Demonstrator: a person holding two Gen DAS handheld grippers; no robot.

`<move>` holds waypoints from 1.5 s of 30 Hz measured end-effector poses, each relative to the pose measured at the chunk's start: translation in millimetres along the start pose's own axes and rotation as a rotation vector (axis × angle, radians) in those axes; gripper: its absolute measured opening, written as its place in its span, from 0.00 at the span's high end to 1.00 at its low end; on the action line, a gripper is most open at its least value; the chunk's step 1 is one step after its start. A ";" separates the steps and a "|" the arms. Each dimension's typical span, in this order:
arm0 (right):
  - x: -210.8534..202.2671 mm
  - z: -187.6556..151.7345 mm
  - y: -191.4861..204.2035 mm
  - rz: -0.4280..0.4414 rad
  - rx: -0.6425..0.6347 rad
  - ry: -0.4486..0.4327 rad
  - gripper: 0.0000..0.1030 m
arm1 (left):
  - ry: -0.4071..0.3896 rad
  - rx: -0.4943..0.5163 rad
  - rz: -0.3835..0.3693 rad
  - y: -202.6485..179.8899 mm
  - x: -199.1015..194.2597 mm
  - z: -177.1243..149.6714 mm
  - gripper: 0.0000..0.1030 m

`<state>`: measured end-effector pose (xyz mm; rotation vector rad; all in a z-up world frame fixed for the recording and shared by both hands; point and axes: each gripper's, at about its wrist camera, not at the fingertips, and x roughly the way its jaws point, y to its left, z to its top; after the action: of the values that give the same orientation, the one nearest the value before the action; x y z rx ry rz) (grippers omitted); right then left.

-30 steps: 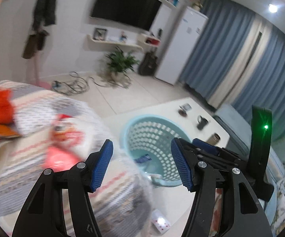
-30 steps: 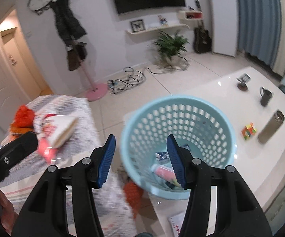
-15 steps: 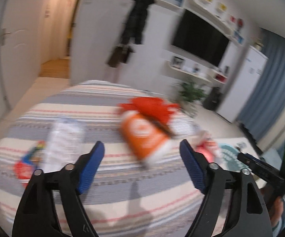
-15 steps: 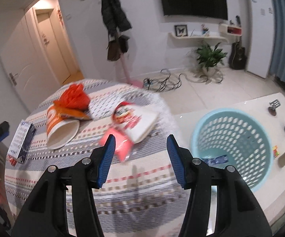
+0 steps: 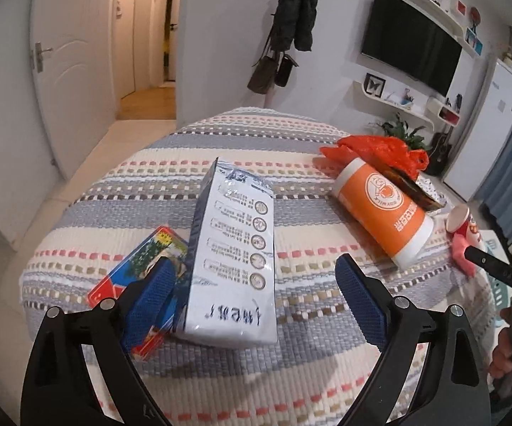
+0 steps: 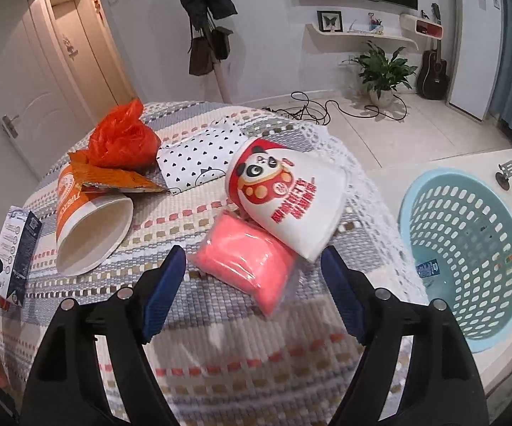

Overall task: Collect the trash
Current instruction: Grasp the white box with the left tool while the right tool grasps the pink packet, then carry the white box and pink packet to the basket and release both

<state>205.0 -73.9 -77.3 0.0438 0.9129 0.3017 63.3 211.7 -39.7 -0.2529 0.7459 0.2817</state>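
My left gripper [image 5: 256,298] is open, with a white and blue carton [image 5: 232,248] lying between its fingers on the striped round table [image 5: 220,135]. A red card pack [image 5: 138,277] lies just left of the carton. An orange cup [image 5: 383,209] and a red plastic bag [image 5: 376,149] lie to the right. My right gripper [image 6: 252,291] is open above a pink packet [image 6: 245,266], which sits beside a panda-print paper cup [image 6: 287,198]. The light blue trash basket [image 6: 465,259] stands to the right on a white table.
A polka-dot cloth [image 6: 202,156] and an orange wrapper [image 6: 113,177] lie on the table behind the cups. A coat stand [image 6: 206,17], a plant [image 6: 380,71], floor cables [image 6: 312,106] and a door [image 5: 74,71] are beyond the table.
Both grippers have swung left, away from the basket, and come down over the striped table. The carton now lies between my left fingers, and the pink packet sits under my right gripper.
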 end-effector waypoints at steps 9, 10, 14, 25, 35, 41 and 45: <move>19.8 5.1 5.6 0.001 0.001 0.038 0.26 | 0.054 0.107 0.116 -22.5 26.6 1.5 0.21; 20.9 4.9 5.6 0.000 0.001 0.039 0.26 | 0.053 0.117 0.127 -23.0 28.0 2.1 0.25; 24.5 4.4 8.1 -0.019 -0.009 0.047 0.29 | 0.053 0.132 0.154 -23.0 28.5 -0.3 0.39; 11.8 -12.1 33.4 0.051 -0.090 0.061 0.41 | 0.022 0.087 0.021 -15.7 7.2 -6.7 0.51; -27.0 -21.4 70.5 0.150 -0.179 0.017 0.42 | -0.005 0.016 -0.162 -29.7 -16.6 -11.2 0.51; -65.7 -12.2 70.6 0.147 -0.192 -0.074 0.42 | -0.083 0.052 -0.231 -61.8 -47.2 2.5 0.51; -90.4 4.0 53.0 0.124 -0.181 -0.149 0.42 | -0.139 0.099 -0.291 -98.1 -64.7 17.2 0.51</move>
<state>143.8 -47.7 3.7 -0.0438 0.7340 0.4890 62.1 115.4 29.7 -0.2423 0.5752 -0.0142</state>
